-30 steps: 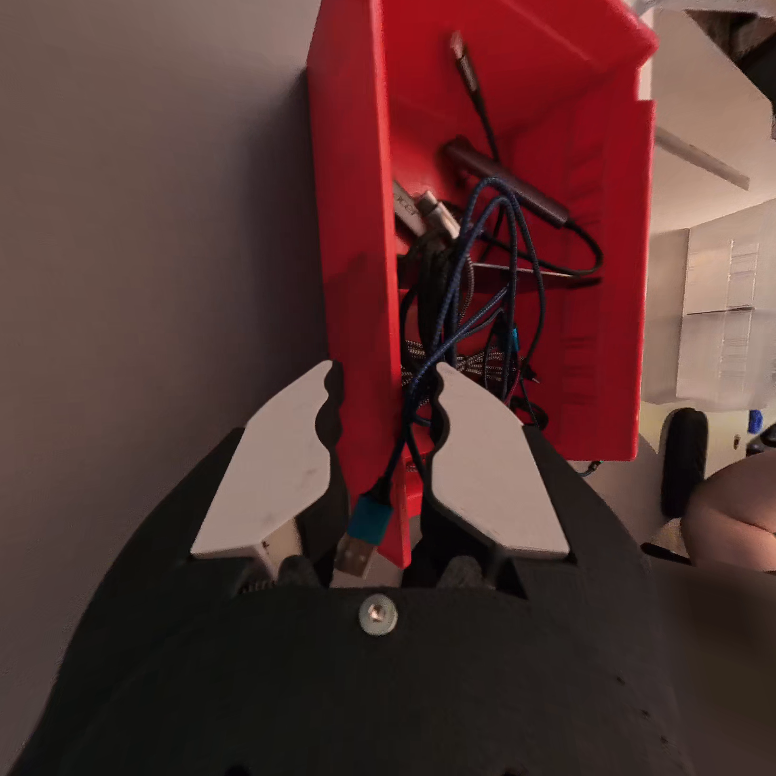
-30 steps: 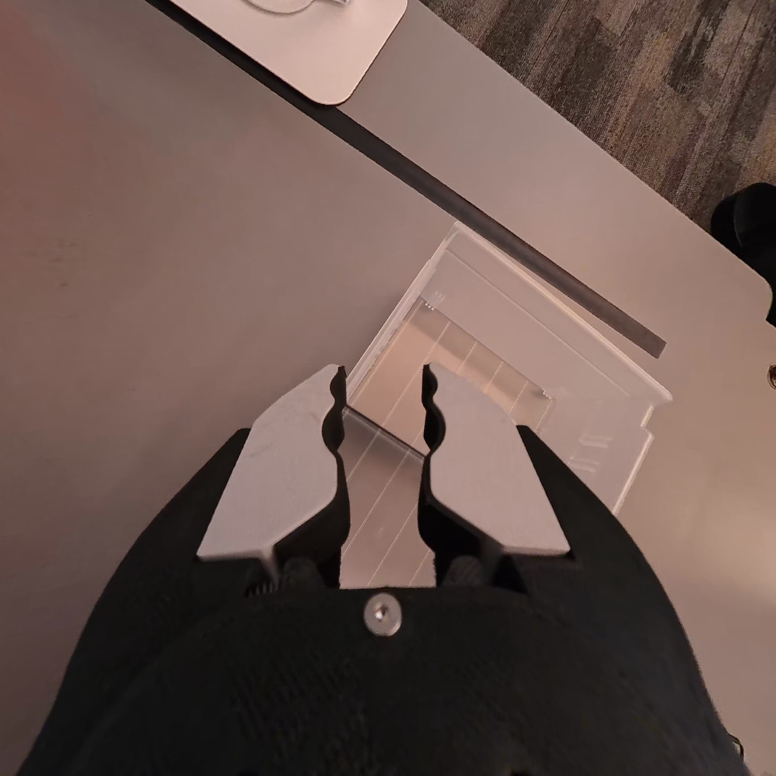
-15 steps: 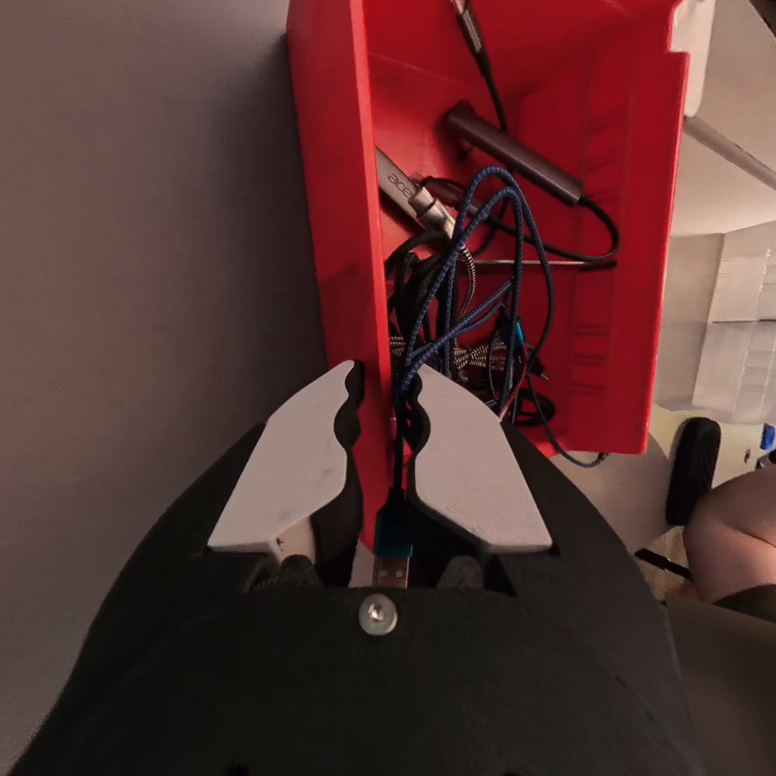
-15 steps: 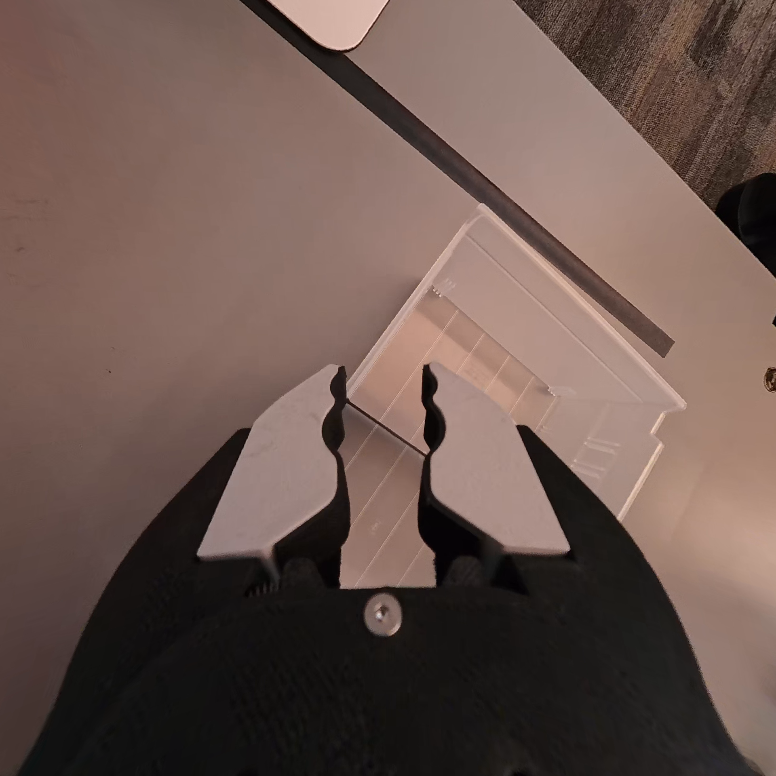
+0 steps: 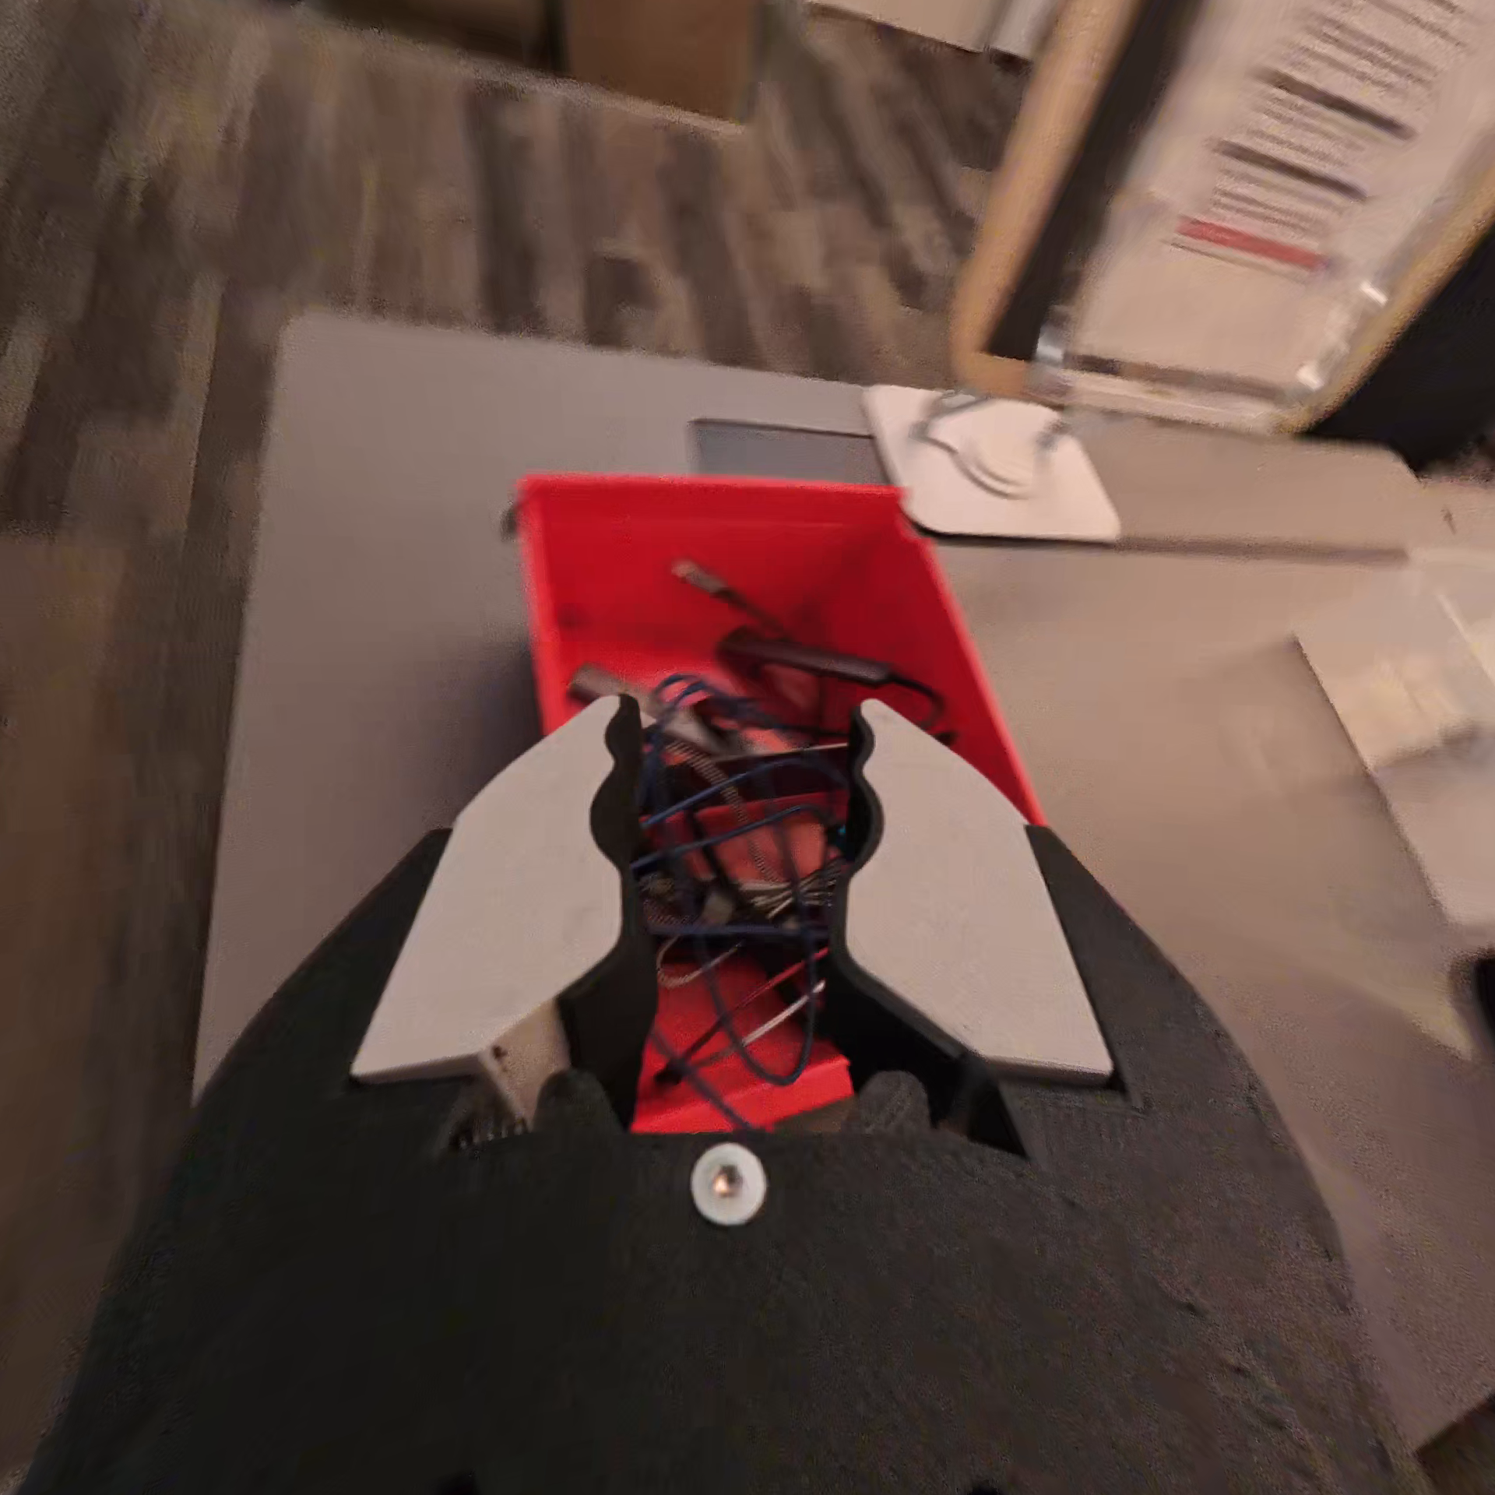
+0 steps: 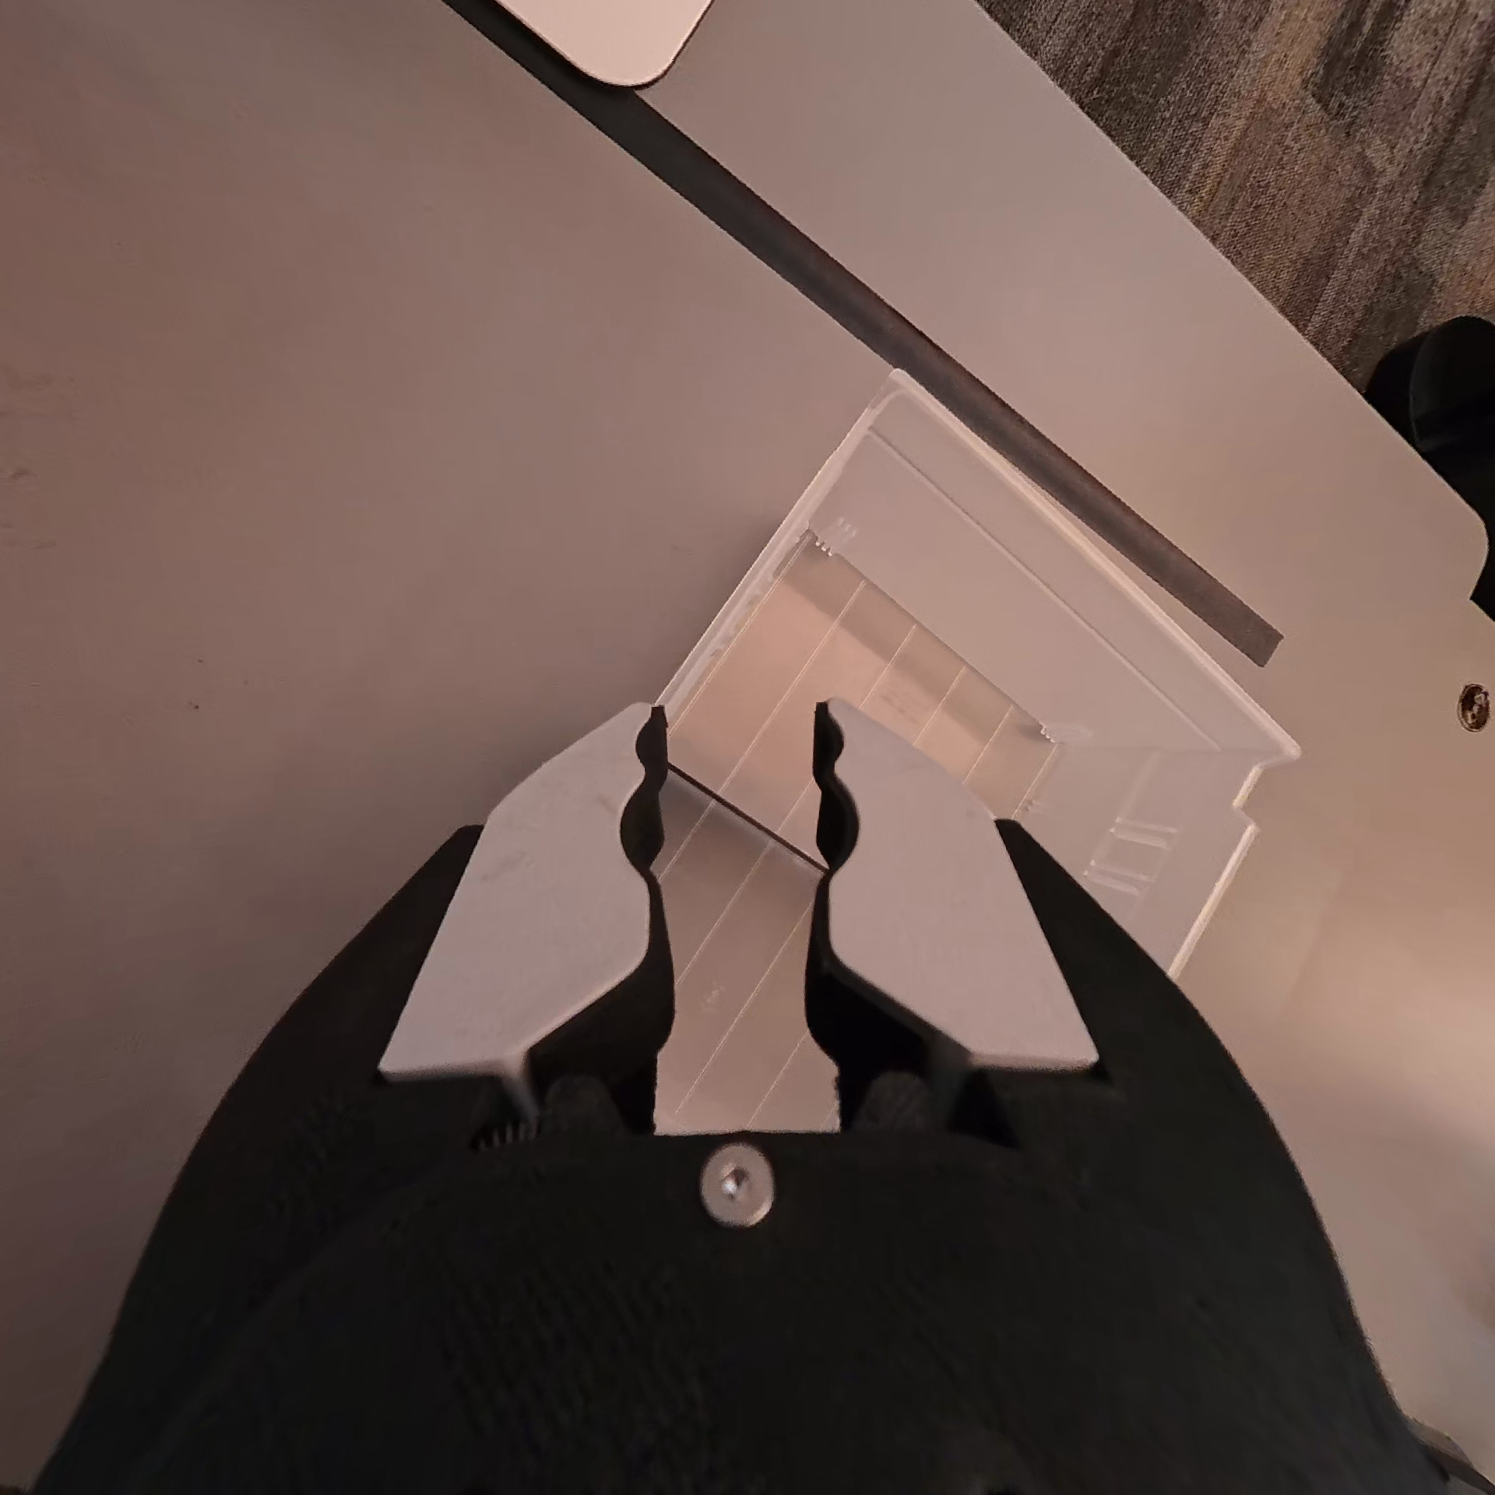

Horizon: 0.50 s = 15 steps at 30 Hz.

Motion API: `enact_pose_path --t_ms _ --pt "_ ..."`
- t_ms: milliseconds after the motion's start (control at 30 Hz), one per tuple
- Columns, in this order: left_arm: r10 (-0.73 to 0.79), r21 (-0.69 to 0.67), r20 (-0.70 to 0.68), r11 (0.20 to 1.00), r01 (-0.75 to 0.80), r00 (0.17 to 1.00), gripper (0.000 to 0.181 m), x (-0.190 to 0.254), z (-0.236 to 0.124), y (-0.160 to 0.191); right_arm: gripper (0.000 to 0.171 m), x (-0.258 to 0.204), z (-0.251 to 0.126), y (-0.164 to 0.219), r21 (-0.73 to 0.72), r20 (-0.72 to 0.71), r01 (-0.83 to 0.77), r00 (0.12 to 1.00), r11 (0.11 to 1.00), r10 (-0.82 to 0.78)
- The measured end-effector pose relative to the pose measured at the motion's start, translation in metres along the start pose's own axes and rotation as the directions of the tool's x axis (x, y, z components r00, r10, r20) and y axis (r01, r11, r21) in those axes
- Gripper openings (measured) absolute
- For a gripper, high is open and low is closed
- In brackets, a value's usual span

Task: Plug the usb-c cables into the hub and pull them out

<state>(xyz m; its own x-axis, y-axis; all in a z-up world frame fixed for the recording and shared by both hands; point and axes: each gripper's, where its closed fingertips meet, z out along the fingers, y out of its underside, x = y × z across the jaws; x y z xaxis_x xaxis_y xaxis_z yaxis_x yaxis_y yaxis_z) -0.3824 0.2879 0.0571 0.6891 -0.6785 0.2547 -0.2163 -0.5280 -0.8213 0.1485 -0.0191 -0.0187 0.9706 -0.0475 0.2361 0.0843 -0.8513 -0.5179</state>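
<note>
The left wrist view is blurred. A red bin (image 5: 955, 647) stands on the grey table and holds a tangle of blue braided cables (image 5: 728, 809), a dark grey hub (image 5: 809, 659), a silver hub (image 5: 603, 683) and a loose cable plug (image 5: 704, 578). My left gripper (image 5: 744, 720) is open and empty above the near half of the bin, with the tangle seen between its fingers. My right gripper (image 6: 738, 712) is open and empty above the near end of a clear plastic bin (image 6: 971, 566), which holds nothing I can see.
A white flat stand base (image 5: 995, 477) lies behind the red bin and shows at the top of the right wrist view (image 6: 599, 32). A dark slot (image 6: 890, 340) crosses the table. A framed printed sheet (image 5: 1254, 162) stands behind. The clear bin (image 5: 1416, 704) is right of the red one.
My left gripper opened wide and let go of the blue cable and bin wall; its view swung round to look along the bin. The right gripper barely moved.
</note>
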Motion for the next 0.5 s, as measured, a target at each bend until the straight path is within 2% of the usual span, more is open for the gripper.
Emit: enact_pose_path --t_ms 33,133,200,267,400,500 --pt "0.116 0.003 -0.047 0.993 -0.116 0.992 0.043 0.027 0.007 -0.004 0.036 -0.001 0.0 0.0 0.001 0.001 0.004 1.0 1.0 -0.004" --pt "0.435 -0.006 -0.151 0.897 -0.441 0.887 0.037 0.091 0.049 0.009 0.036 -0.003 0.0 0.0 -0.003 0.004 0.022 1.0 1.0 -0.022" --pt "0.547 -0.043 -0.186 0.826 -0.563 0.816 0.029 0.107 0.081 0.025 0.036 -0.004 -0.001 0.001 -0.004 0.005 0.035 0.999 0.999 -0.035" --pt "0.579 -0.162 -0.262 0.763 -0.626 0.772 0.038 0.111 0.105 0.054 0.036 -0.004 -0.002 0.002 -0.002 0.007 0.039 0.999 0.999 -0.039" --pt "0.639 -0.374 -0.292 0.608 -0.7 0.712 0.042 0.085 0.138 0.103 0.036 -0.001 -0.004 0.002 0.006 0.009 0.048 0.999 0.999 -0.048" --pt "0.617 -0.381 -0.308 0.617 -0.689 0.724 0.035 0.085 0.154 0.112 0.036 -0.001 -0.002 0.005 -0.009 0.009 0.056 0.998 0.998 -0.056"
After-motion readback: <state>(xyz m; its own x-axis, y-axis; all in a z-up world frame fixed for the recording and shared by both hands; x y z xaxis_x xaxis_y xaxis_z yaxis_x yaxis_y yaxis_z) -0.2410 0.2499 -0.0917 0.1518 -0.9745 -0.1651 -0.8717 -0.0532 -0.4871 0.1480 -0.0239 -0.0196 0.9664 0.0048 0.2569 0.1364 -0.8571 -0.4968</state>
